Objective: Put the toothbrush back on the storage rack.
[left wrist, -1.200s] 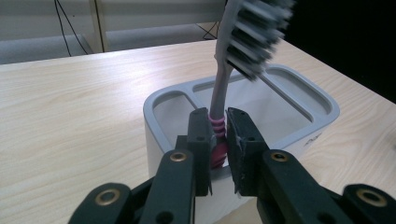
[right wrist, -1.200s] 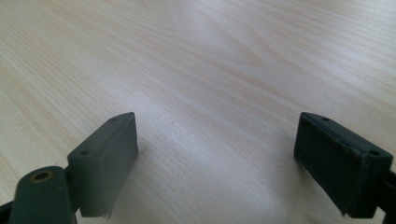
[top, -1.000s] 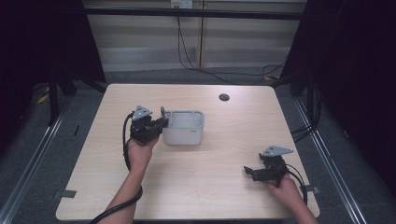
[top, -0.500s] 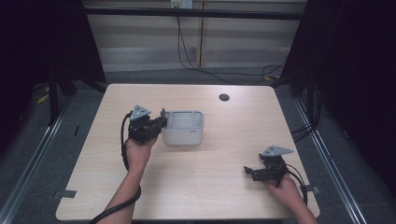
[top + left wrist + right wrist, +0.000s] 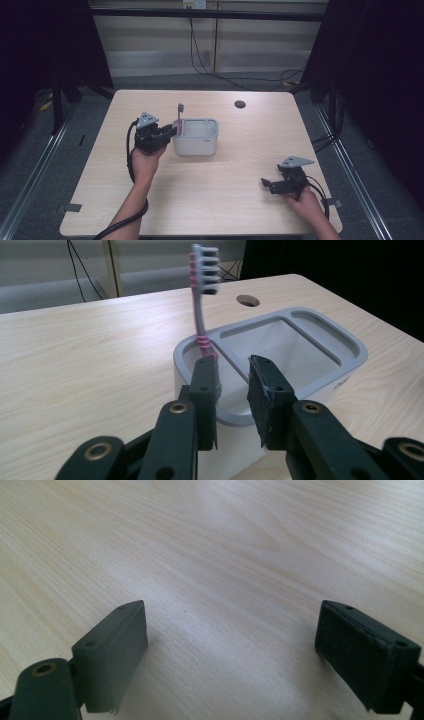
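While the left gripper [image 5: 170, 131], its jaws just parted and letting go, sits at the grey tub's [image 5: 196, 145] left rim where the pink toothbrush [image 5: 202, 315] stands upright inside, the right gripper [image 5: 266, 183] rests spread over bare table [image 5: 240, 200].

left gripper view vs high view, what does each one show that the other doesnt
Left gripper view: the toothbrush bristles and pink grip rings up close, the divider inside the holder, and a gap between the left gripper pads, which have just been opening, the handle beside one pad. High view: the right gripper, open, both forearms, floor cables. Both: toothbrush upright in the holder, table hole.
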`<state>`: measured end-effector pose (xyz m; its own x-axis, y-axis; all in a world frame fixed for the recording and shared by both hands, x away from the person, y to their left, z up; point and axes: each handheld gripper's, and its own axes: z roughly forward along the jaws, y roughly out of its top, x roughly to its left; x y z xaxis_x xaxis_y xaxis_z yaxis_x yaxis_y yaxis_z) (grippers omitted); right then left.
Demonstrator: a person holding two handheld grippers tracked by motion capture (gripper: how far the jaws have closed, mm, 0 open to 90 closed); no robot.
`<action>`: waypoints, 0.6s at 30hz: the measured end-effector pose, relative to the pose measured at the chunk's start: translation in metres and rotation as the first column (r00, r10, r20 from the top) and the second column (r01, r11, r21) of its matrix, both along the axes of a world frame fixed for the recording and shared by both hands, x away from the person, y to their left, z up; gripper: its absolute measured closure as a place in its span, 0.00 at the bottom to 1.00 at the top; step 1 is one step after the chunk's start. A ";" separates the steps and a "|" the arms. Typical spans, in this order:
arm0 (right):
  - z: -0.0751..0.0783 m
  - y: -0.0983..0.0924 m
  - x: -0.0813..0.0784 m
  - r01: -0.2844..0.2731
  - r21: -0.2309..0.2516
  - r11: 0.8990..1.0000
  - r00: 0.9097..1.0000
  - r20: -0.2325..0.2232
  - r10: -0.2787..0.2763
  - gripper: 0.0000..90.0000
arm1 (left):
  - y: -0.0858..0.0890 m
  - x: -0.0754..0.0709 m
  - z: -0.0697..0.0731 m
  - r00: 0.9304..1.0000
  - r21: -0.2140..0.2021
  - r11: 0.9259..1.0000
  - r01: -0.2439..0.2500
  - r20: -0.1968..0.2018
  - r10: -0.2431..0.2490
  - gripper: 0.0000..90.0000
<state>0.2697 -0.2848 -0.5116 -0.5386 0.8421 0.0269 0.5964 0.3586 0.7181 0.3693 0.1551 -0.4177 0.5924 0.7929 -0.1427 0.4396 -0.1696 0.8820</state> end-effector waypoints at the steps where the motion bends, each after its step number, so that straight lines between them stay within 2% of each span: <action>1: 0.000 0.000 0.000 0.000 0.000 1.000 1.000 0.000 0.000 0.14 | 0.000 0.000 0.000 1.000 -0.001 1.000 -0.003 0.000 0.003 0.79; 6: 0.000 0.000 0.000 -0.001 -0.001 1.000 1.000 0.001 0.001 0.14 | 0.002 0.000 -0.001 1.000 0.014 1.000 -0.016 -0.008 0.016 0.69; 13: 0.000 0.000 0.000 -0.001 0.000 1.000 1.000 0.001 0.001 0.14 | 0.004 -0.001 0.001 0.999 0.037 0.999 -0.030 -0.014 0.030 0.62; 18: 0.000 0.000 0.000 0.000 0.000 1.000 1.000 0.000 0.000 0.14 | 0.007 -0.001 0.003 0.999 0.036 0.999 -0.039 -0.013 0.039 0.49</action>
<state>0.2697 -0.2848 -0.5116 -0.5384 0.8422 0.0272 0.5966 0.3583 0.7181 0.3685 0.1619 -0.4150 0.5592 0.8201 -0.1213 0.4581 -0.1837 0.8697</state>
